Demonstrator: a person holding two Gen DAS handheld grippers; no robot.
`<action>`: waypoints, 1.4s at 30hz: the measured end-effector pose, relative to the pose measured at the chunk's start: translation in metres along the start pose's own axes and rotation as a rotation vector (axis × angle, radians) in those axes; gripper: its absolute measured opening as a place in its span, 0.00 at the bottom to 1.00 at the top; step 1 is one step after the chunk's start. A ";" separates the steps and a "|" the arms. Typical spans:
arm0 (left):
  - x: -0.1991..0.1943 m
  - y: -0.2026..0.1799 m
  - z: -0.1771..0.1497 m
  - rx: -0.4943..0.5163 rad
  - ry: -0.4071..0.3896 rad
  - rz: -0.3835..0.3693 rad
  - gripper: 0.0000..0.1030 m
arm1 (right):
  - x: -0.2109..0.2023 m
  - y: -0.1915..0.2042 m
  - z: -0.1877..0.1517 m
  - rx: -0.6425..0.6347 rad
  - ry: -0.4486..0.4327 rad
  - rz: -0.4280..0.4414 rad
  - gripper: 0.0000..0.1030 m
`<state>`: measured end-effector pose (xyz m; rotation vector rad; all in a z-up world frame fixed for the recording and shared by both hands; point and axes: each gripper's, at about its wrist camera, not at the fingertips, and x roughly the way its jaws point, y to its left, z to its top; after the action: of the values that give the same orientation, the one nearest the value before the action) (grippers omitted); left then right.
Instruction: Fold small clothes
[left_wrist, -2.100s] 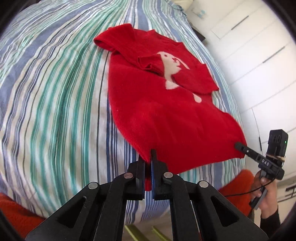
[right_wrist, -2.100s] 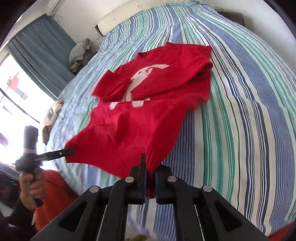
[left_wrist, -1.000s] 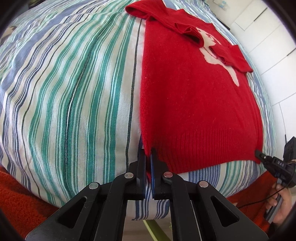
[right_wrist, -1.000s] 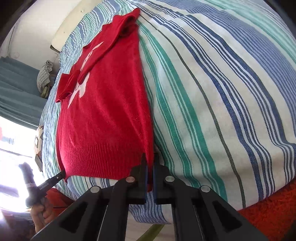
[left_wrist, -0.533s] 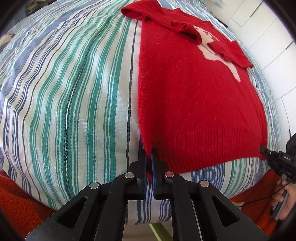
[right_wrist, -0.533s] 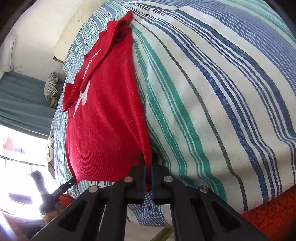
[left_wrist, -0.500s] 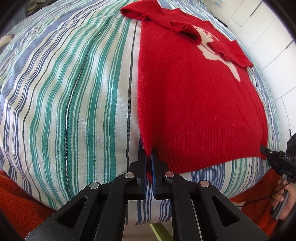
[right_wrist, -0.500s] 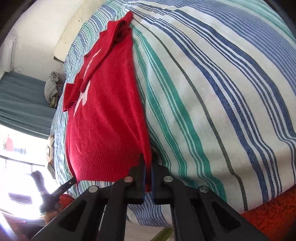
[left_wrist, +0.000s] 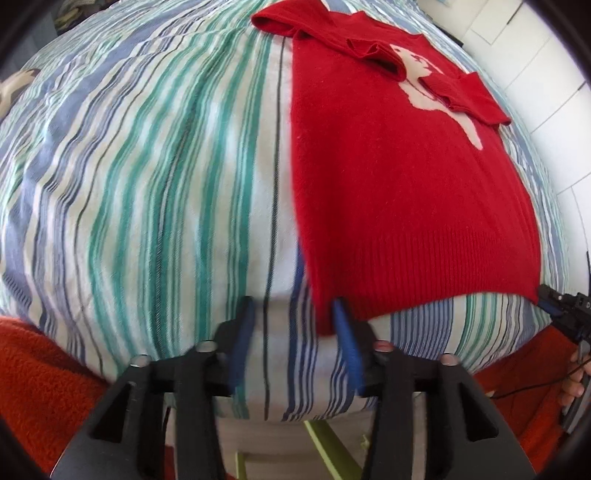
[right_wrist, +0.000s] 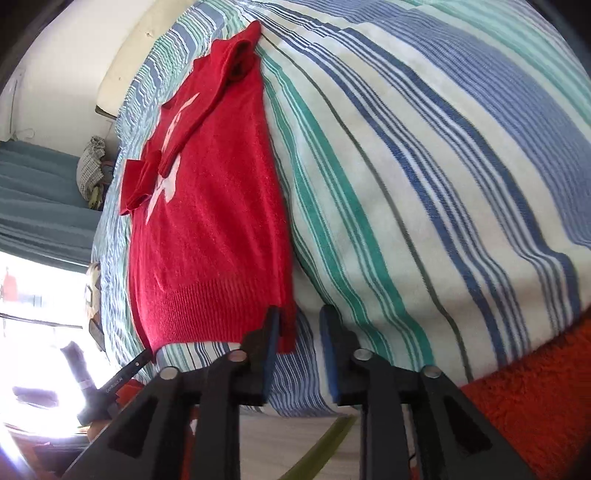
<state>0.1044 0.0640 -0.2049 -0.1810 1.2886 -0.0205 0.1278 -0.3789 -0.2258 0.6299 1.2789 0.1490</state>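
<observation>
We see the left gripper (left_wrist: 295, 321) over the bed's (left_wrist: 147, 184) near edge, its fingers just sprung apart, the sweater's hem corner lying loose by the right-hand pad. The red sweater (left_wrist: 399, 192) lies flat on the striped cover, sleeves folded across the white figure. Over at the other hem corner, the right gripper (right_wrist: 301, 334) has just been parting too, nothing pinched.

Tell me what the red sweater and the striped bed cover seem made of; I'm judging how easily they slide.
Red sweater: soft knit, probably wool or acrylic; matte, fuzzy, with a ribbed hem. Striped bed cover: thin woven cloth, likely cotton; smooth, matte, finely creased.
</observation>
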 end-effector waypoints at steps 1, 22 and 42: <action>-0.004 0.003 -0.005 -0.004 0.012 0.035 0.74 | -0.009 0.000 0.000 -0.012 0.008 -0.048 0.35; -0.039 0.079 0.026 -0.240 -0.288 0.152 0.78 | 0.147 0.244 0.110 -1.105 -0.070 -0.239 0.29; -0.034 0.060 0.023 -0.184 -0.294 0.183 0.78 | -0.130 -0.122 0.214 0.060 -0.544 -0.304 0.06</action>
<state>0.1115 0.1298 -0.1756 -0.2144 1.0081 0.2730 0.2569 -0.6123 -0.1477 0.4749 0.8370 -0.2966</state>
